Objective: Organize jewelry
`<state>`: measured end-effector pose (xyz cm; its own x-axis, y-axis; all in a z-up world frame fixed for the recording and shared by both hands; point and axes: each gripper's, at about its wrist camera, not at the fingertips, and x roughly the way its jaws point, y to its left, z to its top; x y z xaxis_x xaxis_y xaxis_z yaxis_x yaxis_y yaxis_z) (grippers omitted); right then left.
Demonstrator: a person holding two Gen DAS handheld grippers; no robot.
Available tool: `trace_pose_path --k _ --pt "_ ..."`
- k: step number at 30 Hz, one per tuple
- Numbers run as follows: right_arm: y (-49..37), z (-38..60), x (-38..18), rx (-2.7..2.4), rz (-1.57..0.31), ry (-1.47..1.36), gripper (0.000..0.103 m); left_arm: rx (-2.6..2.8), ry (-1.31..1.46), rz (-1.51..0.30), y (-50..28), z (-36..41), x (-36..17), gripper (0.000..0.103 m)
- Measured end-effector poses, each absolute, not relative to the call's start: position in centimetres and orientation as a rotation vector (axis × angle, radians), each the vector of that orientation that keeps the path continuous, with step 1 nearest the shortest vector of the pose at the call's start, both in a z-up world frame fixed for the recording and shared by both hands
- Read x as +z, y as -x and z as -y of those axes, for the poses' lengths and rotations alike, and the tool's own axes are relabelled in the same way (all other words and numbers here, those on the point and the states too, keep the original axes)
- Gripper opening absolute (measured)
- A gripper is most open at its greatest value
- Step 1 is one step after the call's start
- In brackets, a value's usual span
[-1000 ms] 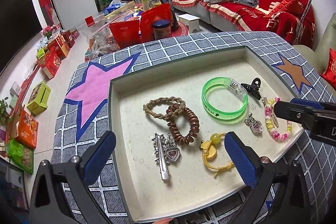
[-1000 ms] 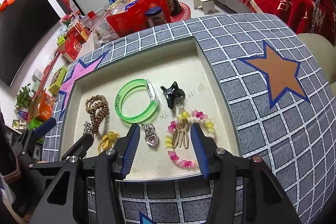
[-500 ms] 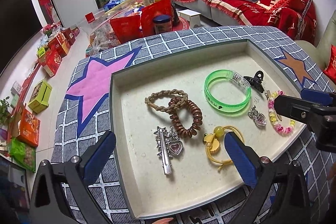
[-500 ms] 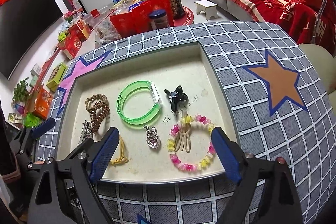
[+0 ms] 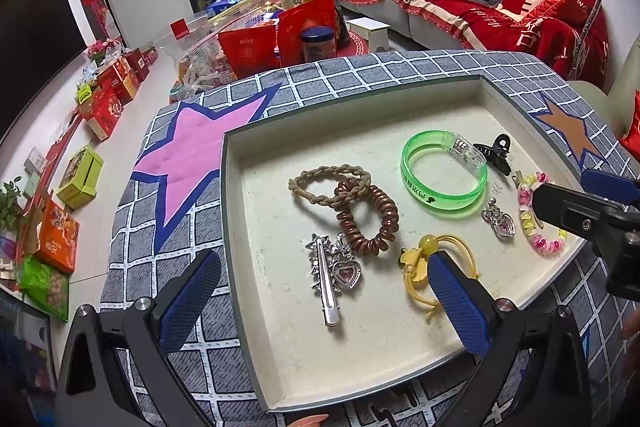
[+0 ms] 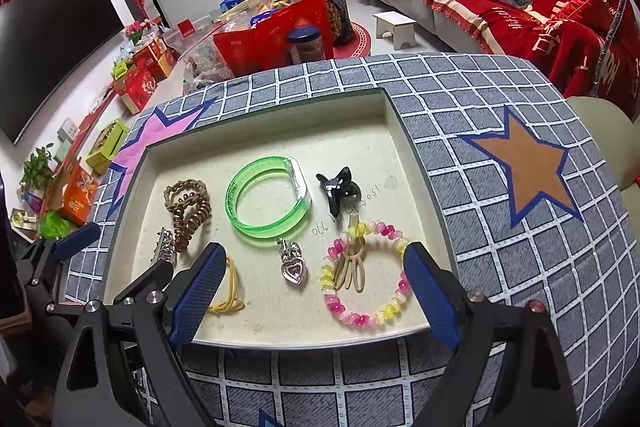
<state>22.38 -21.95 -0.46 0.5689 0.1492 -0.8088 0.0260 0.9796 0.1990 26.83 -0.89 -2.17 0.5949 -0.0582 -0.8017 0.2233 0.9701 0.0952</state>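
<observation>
Over the tray (image 6: 416,163), right gripper (image 6: 314,289) spread wide after just opening, nothing pinched, pink-yellow bracelet (image 6: 366,273) flat between the fingers. Left gripper (image 5: 320,293) wide and empty too, above silver clip (image 5: 330,277) and yellow tie (image 5: 432,263). Green bangle (image 6: 268,201) mid-tray, black claw (image 6: 338,187) just beside.

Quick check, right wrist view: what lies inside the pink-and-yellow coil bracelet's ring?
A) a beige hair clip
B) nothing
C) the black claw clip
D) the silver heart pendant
A: a beige hair clip lies within the loop of the pink-and-yellow coil bracelet; the black claw clip and silver heart pendant lie outside it on the tray.
</observation>
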Motion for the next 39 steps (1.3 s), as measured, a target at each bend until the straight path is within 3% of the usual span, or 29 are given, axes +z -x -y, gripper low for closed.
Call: trace_pose_path --k 39 --pt "-10.4 21.4 0.9 0.056 -0.773 -0.101 0.092 -0.005 -0.013 -0.754 -13.1 -1.6 -0.2 0.103"
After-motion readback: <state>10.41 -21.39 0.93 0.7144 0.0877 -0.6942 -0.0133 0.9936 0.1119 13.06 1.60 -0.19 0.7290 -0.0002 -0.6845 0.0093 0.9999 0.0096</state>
